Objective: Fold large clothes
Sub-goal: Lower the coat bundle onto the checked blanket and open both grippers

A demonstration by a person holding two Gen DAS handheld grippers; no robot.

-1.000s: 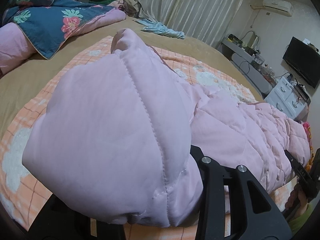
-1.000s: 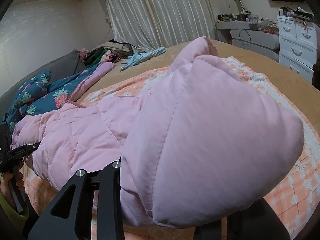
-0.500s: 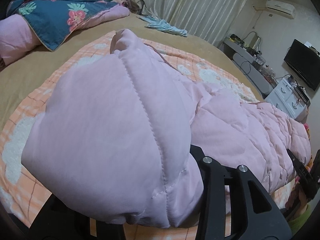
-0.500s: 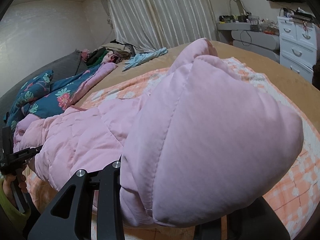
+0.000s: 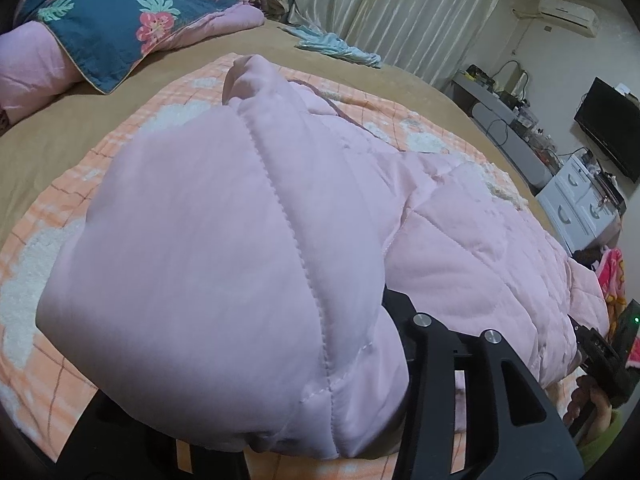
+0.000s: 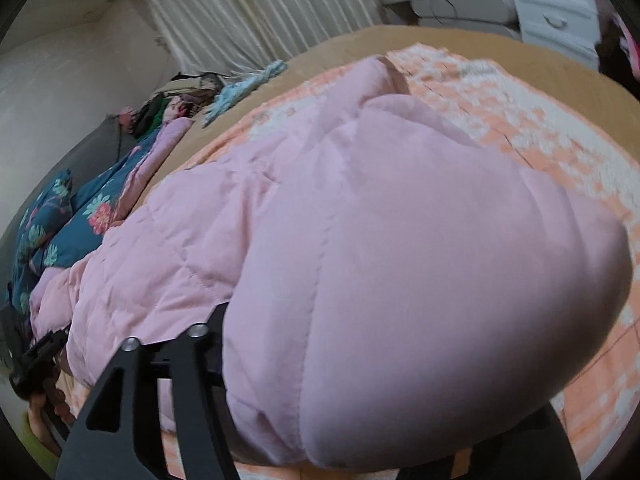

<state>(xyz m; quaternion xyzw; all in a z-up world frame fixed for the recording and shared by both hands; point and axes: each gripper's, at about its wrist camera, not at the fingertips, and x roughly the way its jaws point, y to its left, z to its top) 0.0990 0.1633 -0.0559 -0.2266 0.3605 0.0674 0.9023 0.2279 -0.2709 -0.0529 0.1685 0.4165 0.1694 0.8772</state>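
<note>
A pink quilted jacket (image 5: 460,232) lies across an orange-and-white checked blanket (image 5: 48,240) on the bed. A puffy fold of it fills my left gripper (image 5: 260,400) and hides the pads; the jaws are opening but still seem to pinch the fold. In the right wrist view another thick fold of the jacket (image 6: 420,260) bulges between the fingers of my right gripper (image 6: 360,400). Its jaws are opening wide and the fold rests loose on the blanket. Each gripper shows at the other view's edge, held by a hand: the right one (image 5: 600,360), the left one (image 6: 36,360).
A blue floral quilt (image 5: 112,28) and a pink pillow (image 5: 28,68) lie at the bed's head. A light blue garment (image 5: 340,46) and a heap of clothes (image 6: 180,96) sit by the curtains. White drawers (image 5: 576,208) and a desk stand beyond the far side.
The right gripper has rolled and sunk slightly, and its fold of jacket has slumped onto the blanket as the fingers spread. The left gripper and its fold look almost the same.
</note>
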